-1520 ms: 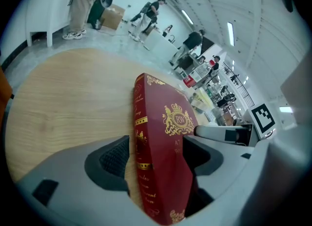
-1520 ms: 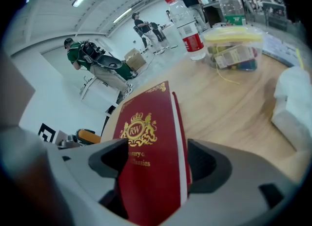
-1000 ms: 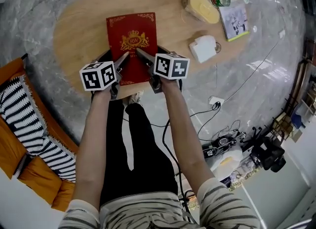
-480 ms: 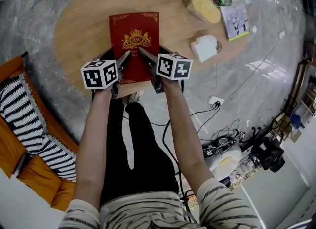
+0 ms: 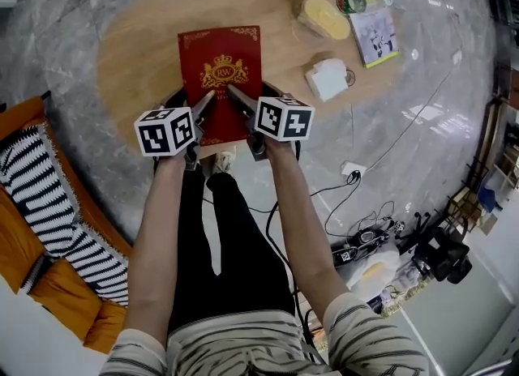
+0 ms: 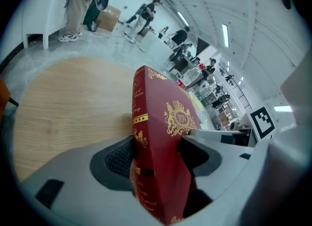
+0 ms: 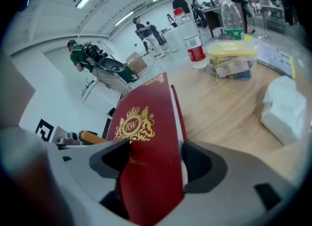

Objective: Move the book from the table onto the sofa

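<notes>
Overhead, head view: red book (image 5: 220, 74) above the near edge of the table (image 5: 138, 50), left gripper (image 5: 204, 97) and right gripper (image 5: 233, 91) at its near end. Left gripper view: jaws clamp spine and cover. Right gripper view: jaws clamp the book; bottle (image 7: 191, 37) behind.

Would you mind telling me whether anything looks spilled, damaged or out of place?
Nothing stands out. The red book is intact, clamped at its near edge by the left tool, whose jaws have just been closing, and the right tool. The red-labelled bottle, container and tissue pack sit tidily on the table.
</notes>
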`<action>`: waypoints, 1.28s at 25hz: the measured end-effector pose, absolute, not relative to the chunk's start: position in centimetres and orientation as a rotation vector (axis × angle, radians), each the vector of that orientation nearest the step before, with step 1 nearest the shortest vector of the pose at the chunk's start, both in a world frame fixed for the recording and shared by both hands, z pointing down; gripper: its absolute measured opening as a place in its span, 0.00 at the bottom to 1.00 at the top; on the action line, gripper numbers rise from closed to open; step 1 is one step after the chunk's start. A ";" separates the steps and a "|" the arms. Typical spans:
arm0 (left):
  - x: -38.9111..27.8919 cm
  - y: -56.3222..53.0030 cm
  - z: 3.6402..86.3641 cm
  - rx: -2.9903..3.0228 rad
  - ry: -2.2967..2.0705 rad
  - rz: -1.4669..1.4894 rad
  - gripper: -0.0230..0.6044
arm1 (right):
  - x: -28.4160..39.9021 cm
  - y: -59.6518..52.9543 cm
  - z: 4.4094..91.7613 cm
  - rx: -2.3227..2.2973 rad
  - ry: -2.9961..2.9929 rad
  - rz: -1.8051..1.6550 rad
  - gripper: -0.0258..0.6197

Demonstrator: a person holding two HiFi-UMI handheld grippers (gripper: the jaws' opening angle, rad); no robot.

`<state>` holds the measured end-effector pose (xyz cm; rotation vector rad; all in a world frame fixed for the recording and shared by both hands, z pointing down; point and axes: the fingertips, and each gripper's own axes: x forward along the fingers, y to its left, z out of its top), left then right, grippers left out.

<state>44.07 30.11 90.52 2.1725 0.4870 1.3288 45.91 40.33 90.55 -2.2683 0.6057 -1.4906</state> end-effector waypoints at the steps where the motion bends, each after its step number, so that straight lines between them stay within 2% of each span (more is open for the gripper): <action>1: 44.0 30.0 89.9 2.177 0.487 1.321 0.53 | 45.9 40.2 89.9 -2.274 0.611 -1.483 0.60; 13: 40.3 28.3 81.5 2.191 0.440 1.264 0.52 | 42.6 38.4 81.4 -2.302 0.655 -1.466 0.60; 32: 36.2 28.1 63.1 2.298 0.521 1.171 0.52 | 38.0 38.3 62.8 -2.413 0.626 -1.289 0.59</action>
